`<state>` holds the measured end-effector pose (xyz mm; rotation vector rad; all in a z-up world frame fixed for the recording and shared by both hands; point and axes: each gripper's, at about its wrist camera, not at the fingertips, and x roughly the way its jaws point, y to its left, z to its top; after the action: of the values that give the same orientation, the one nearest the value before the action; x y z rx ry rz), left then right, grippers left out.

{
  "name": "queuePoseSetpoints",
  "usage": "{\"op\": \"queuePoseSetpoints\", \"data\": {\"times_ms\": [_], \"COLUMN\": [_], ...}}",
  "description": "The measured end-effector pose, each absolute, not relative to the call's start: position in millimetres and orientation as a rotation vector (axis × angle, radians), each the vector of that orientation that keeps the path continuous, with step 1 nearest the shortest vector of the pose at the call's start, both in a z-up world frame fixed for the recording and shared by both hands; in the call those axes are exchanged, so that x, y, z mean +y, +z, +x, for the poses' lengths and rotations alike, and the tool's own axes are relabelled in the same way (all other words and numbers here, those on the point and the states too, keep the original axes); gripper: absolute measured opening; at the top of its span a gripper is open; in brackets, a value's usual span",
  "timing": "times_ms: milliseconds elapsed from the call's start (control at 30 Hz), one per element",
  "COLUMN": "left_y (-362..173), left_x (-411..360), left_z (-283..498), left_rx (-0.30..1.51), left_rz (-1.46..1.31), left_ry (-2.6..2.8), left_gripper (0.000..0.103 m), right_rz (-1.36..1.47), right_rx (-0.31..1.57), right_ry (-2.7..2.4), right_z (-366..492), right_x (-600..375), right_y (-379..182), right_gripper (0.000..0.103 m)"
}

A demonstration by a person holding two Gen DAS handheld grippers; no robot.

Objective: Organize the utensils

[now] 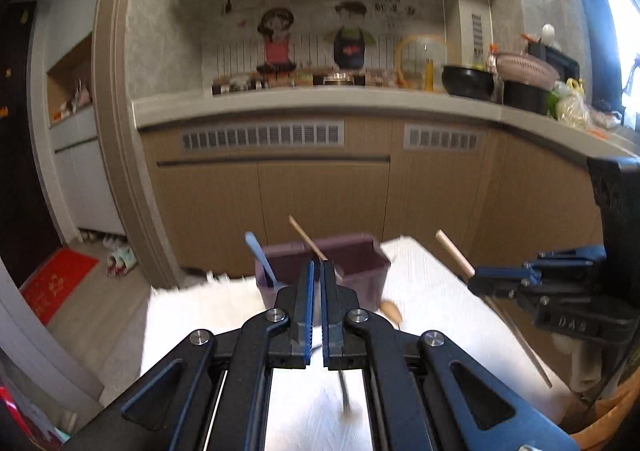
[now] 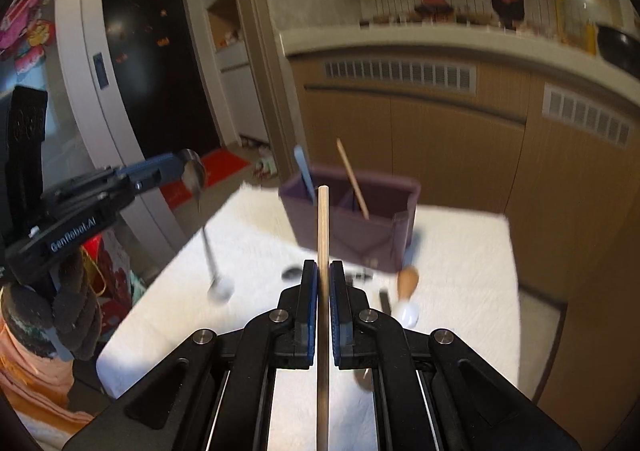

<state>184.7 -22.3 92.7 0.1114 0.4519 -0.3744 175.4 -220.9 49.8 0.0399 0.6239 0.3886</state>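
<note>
A purple utensil box [image 1: 352, 267] [image 2: 352, 227] stands on a white cloth [image 2: 256, 251]; a blue spoon [image 1: 260, 259] [image 2: 305, 173] and a wooden stick [image 1: 308, 239] [image 2: 352, 179] lean in it. My left gripper [image 1: 317, 271] [image 2: 176, 167] is shut on a metal spoon [image 2: 194, 173], bowl up, handle hanging down. My right gripper [image 2: 323, 275] [image 1: 476, 277] is shut on a wooden chopstick [image 2: 322, 219] [image 1: 454, 253]. A wooden-handled white spoon [image 2: 408, 291] [image 1: 391, 311] lies by the box.
Dark small items [image 2: 292, 274] lie on the cloth in front of the box. Wooden cabinets [image 1: 320, 203] and a cluttered counter [image 1: 320, 101] stand behind. A red mat [image 1: 56, 283] and a dark door [image 2: 160, 63] are at the left.
</note>
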Motion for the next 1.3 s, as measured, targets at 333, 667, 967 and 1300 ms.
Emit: {"op": "queuePoseSetpoints", "data": {"times_ms": [333,667,967,1300], "left_y": [87.0,-56.3,-81.6,-103.2], "left_x": [-12.5,22.5,21.1,0.6], "left_z": [196.7,186.4,161.4,169.4], "left_rx": [0.572,1.187,1.207,1.139], "left_rz": [0.111,0.018,-0.017,0.063], "left_ry": [-0.402,-0.332,-0.282,-0.226], "left_gripper": [0.003,0.049,0.049,0.032], "right_rz": [0.041,0.031,0.056,0.033], "right_rx": [0.594,0.92,1.038,1.031], "right_ry": [0.395,0.355,0.405,0.41], "right_z": [192.0,203.3,193.3,185.5], "right_x": [-218.8,-214.9,-209.6,-211.1], "right_y": [82.7,-49.3,-107.0,-109.5], "right_gripper": [0.006,0.006,0.006,0.008]}}
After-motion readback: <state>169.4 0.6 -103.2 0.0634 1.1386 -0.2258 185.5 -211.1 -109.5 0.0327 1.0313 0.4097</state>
